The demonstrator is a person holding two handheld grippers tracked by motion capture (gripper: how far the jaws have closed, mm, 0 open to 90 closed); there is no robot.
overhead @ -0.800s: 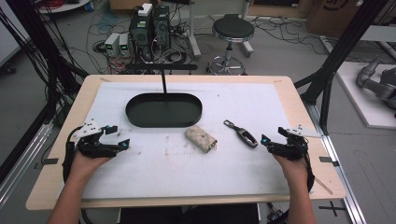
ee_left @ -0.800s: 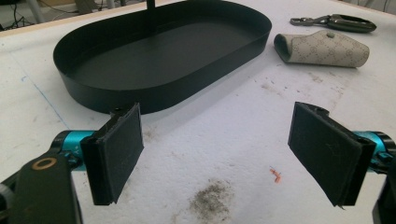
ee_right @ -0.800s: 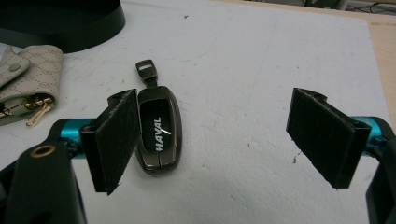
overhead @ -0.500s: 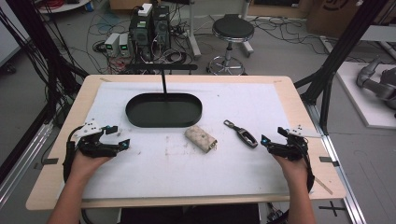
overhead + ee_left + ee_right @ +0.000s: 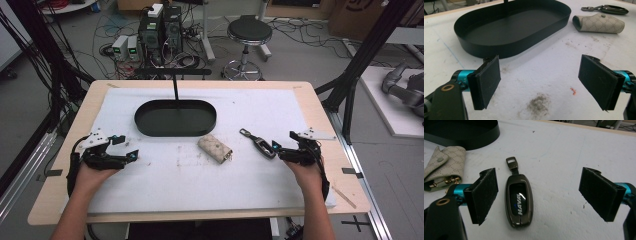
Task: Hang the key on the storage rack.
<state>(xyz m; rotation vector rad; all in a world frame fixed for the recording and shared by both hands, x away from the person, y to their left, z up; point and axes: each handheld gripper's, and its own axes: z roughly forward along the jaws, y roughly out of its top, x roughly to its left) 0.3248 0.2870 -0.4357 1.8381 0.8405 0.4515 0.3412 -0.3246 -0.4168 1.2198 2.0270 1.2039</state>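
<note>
From the high view, we rest both hands on the white surface. Our left tongs stand open near the left edge, well apart from everything. Our right tongs stand open too, their tips just beside the key fob. The pouch lies between the fob and the black tray, near the tray's front wall. We judge the fob is what we reach for, and it lies slantwise to our line of approach, so a straight push could shove it along the surface rather than straddle it.

In the left gripper view, the left tongs gape with only stained surface between the pads. The tray sits close ahead, with the pouch and the fob far off to the right. Little risk here unless this hand drifts into the tray wall.

In the right gripper view, the right tongs straddle the fob, which sits nearer the left pad. Closing now, that pad would meet the fob first and could spin the smooth, rounded shell or squirt it forward. The pouch lies just beyond that pad, so a sideways correction could snag it.
</note>
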